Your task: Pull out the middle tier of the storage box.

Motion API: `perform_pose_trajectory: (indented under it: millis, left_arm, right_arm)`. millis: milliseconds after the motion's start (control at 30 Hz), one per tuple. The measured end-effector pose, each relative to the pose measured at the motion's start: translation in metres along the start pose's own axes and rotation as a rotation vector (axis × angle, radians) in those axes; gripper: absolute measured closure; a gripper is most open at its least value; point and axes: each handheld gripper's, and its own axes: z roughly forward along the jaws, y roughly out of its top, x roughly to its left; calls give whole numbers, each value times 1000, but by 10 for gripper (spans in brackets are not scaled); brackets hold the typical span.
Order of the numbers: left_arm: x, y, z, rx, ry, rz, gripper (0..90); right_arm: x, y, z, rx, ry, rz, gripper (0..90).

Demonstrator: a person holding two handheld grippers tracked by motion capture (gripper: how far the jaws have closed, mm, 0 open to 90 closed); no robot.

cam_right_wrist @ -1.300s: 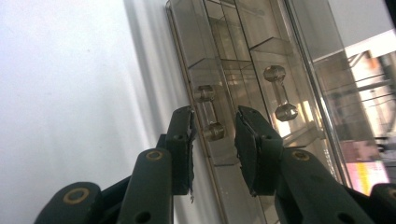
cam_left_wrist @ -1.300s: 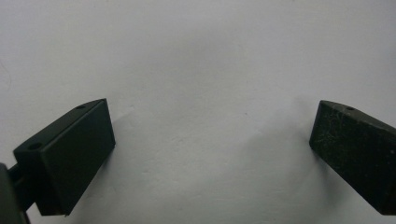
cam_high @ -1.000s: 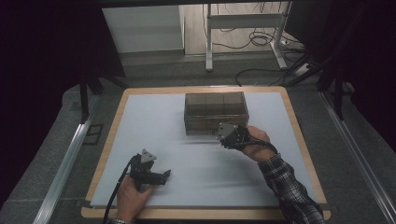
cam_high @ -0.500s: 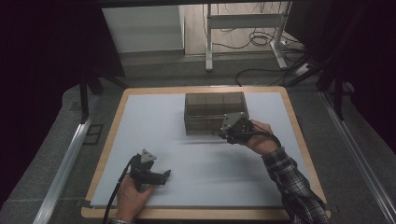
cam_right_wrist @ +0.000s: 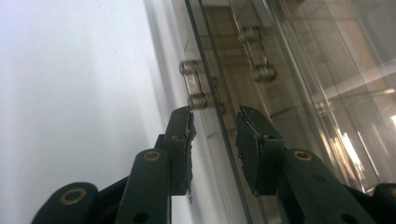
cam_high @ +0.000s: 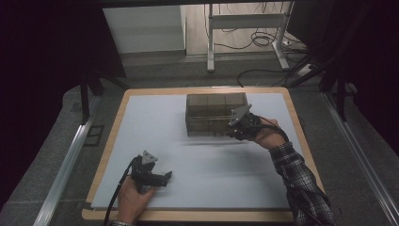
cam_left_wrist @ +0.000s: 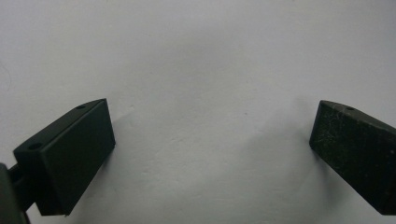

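Note:
A smoky clear plastic box (cam_high: 209,110) with inner compartments stands at the far middle of the white board (cam_high: 207,169). My right gripper (cam_high: 231,132) is at the box's front right corner. In the right gripper view its jaws (cam_right_wrist: 215,128) are slightly apart, one on each side of the box's thin front wall (cam_right_wrist: 219,116), just below a small clear latch (cam_right_wrist: 194,88). A second latch (cam_right_wrist: 257,49) sits farther along. My left gripper (cam_high: 167,178) rests near the board's front left, jaws wide apart (cam_left_wrist: 212,140) over bare white surface.
A wooden rim (cam_high: 108,141) frames the board, and grey matting (cam_high: 56,155) surrounds it. Metal rails (cam_high: 66,160) run down both sides. A table frame (cam_high: 244,28) and floor cables (cam_high: 263,42) lie beyond the far edge.
My right gripper has moved forward and left onto the box's front wall. The left gripper has hardly shifted.

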Motion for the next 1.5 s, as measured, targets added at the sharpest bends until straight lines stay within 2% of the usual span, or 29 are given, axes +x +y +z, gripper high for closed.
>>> perform_pose_trajectory:
  millis: [100,167,333,533,667,767,967,1267,1333,1500]
  left_arm:
    - [0,0,0,-2,0,-2,0]
    - [0,0,0,-2,0,-2,0]
    - [0,0,0,-3,0,-3,0]
    - [0,0,0,-2,0,-3,0]
    - [0,0,0,-2,0,-3,0]
    - [0,0,0,-3,0,-3,0]
    - [0,0,0,-2,0,-2,0]
    - [0,0,0,2,0,2,0]
    - [0,0,0,0,0,0,0]
    - [0,0,0,-2,0,-2,0]
  right_arm:
    - [-7,-4,1,8,20,3,676]
    - [-13,-8,4,15,52,-2,689]
    - [-18,-14,11,35,93,-13,718]
    - [-24,-19,15,43,119,-15,770]
    - [-27,-20,18,60,139,-36,808]
    - [-28,-19,19,58,179,-53,828]
    - [-28,-17,19,71,210,-81,852]
    - [-25,-19,15,56,252,-92,862]
    - [-24,-19,13,60,243,-96,862]
    - [-17,-20,9,53,255,-113,862]
